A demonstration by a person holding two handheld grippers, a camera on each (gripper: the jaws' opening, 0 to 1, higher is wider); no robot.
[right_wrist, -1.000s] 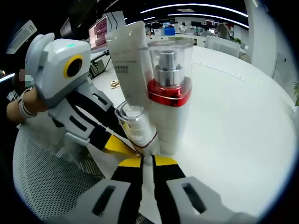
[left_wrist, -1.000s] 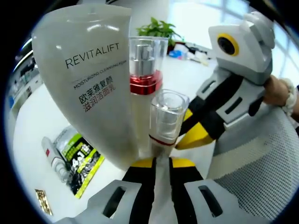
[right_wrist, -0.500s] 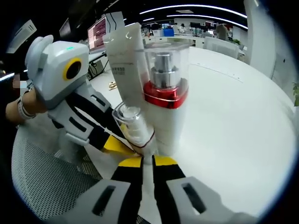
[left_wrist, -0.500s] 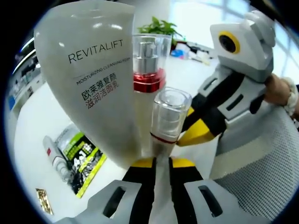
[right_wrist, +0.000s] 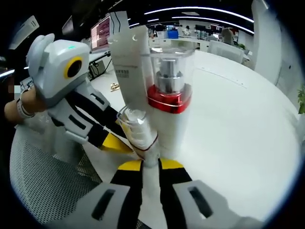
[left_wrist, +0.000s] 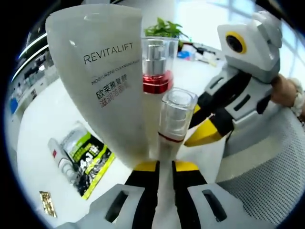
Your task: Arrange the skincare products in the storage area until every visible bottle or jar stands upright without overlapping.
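Since a second ago the right gripper [right_wrist: 150,164] and left gripper [left_wrist: 165,166] stay pinching the small bottle [left_wrist: 174,125], tube [left_wrist: 112,81] at ten o'clock.

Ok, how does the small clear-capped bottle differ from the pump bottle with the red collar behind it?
The small bottle is shorter and slimmer than the red-collared pump bottle. Its cap is rounded with only a thin red line beneath, while the pump bottle's cap is wider over a thick glossy red collar. The small bottle sits right at the left gripper fingers; the pump bottle stands farther back. Both are upright, clear-capped.
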